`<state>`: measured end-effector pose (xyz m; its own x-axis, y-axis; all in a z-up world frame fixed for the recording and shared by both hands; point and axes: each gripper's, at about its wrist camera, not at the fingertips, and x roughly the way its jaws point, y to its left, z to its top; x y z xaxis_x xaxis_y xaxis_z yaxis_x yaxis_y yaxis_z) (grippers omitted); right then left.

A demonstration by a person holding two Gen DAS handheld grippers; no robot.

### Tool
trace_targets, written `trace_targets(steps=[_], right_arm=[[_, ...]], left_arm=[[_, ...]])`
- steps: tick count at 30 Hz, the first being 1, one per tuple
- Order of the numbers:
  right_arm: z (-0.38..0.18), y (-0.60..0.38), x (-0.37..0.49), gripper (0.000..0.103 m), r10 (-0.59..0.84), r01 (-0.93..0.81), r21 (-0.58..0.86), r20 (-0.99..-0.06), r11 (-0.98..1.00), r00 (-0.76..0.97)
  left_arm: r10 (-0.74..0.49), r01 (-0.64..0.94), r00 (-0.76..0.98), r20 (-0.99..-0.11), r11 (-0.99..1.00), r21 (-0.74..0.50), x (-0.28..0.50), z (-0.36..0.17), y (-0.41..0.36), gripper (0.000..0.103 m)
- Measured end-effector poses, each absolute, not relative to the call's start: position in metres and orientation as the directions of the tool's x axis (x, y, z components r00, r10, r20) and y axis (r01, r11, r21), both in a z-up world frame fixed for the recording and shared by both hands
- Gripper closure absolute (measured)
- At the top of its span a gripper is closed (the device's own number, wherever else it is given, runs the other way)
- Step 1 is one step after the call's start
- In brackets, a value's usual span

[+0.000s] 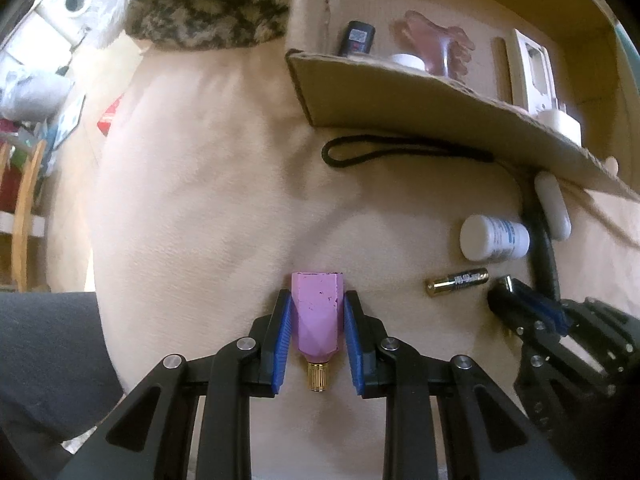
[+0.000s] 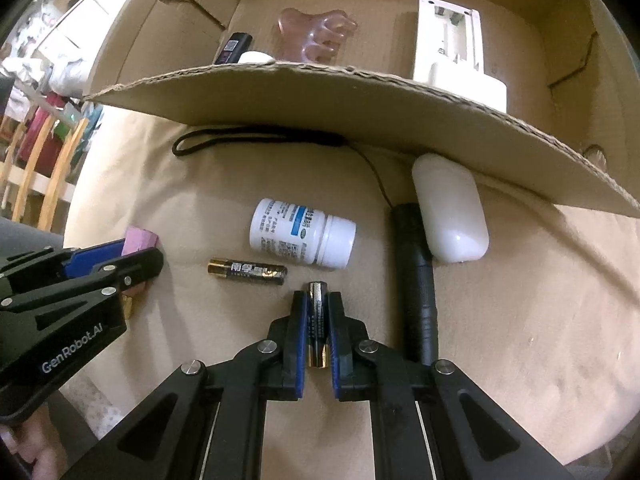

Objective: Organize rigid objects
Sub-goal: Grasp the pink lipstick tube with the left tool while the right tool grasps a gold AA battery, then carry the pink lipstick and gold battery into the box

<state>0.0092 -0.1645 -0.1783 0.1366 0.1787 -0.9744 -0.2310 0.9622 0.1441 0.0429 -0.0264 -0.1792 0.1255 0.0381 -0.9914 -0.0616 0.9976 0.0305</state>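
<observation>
Left hand-held gripper (image 1: 316, 334): blue pads (image 1: 280, 344) sit against both sides of the pink block (image 1: 316, 316); the jaws are closed on it. Also visible at the near left of the right wrist view (image 2: 120, 258).
Pink block: faceted body with a brass knurled stem (image 1: 317, 377) at its near end; it lies on the beige cushion surface (image 1: 208, 208), pointing away from the camera.
Right hand-held gripper (image 2: 318, 332): jaws closed on a battery (image 2: 317, 320) held lengthwise between the pads, silver end far, gold end near. In the left wrist view it appears at the near right (image 1: 532, 308).
Loose battery (image 2: 248, 272): black and gold, lying crosswise on the cushion just left of and beyond the right gripper's tips; also seen at (image 1: 456, 281).
White pill bottle (image 2: 302, 238): on its side just beyond the loose battery, cap to the right, blue-banded label.
Black flashlight (image 2: 418, 280): lies right of the bottle, running near to far; its cord loop (image 2: 240, 138) trails left under the box flap.
White oval case (image 2: 450, 210): touching the flashlight's right side, partly under the flap.
Cardboard box (image 2: 320, 96): far side, front flap folded down toward the camera. Inside: a dark small device (image 2: 234, 50), a pink translucent piece (image 2: 320, 38), a white plastic unit (image 2: 452, 36).
</observation>
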Motion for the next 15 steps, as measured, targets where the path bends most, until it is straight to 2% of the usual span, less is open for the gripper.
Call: trace_targets(steps=[15], right_arm=[[-0.142,-0.197,0.006,0.093,0.233,-0.181,0.200,-0.956,0.963,0.180]], left_arm=[[0.063,-0.055,0.221,-0.973,0.997,0.052,0.029,-0.149,-0.036,0.081]])
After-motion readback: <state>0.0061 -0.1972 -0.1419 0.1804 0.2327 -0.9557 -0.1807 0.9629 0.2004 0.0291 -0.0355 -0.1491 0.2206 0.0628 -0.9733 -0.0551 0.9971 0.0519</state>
